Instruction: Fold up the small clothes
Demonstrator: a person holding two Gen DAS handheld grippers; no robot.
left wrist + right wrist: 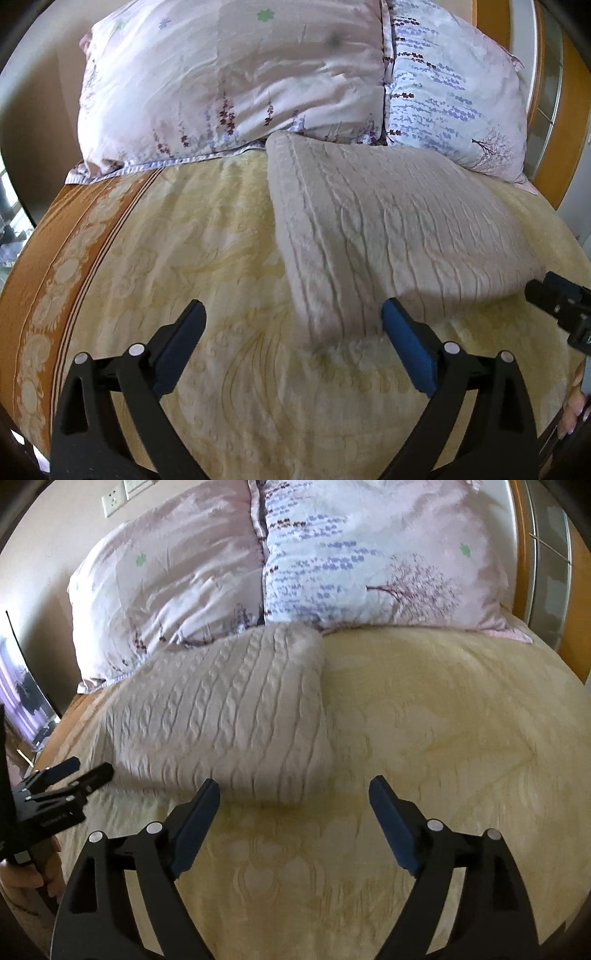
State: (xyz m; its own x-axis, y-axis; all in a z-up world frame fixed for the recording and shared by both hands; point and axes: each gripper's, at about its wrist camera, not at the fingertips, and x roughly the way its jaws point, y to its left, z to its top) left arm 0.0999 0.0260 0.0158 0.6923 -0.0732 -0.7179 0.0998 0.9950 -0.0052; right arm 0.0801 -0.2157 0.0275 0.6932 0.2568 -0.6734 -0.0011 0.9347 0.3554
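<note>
Your folded cable-knit sweater [221, 716] lies on the bed [443, 738], long axis running from its near edge back to the pillows [280, 561], between your left gripper [293, 343] and right gripper [295, 812], both wide open, empty, about equally close.

My 2 wrist cameras both sit low over the bedspread [207, 236], looking forward between their own spread fingers toward the head of the bed. My left view faces the pillows [229, 81] with the folded knit sweater [388, 229] close ahead and to its right; my right view has that sweater [221, 716] close ahead and to its left. Both share the sweater, pillows and bedspread, and each catches the other gripper at its edge: the right gripper [565, 302], the left gripper [86, 771].
</note>
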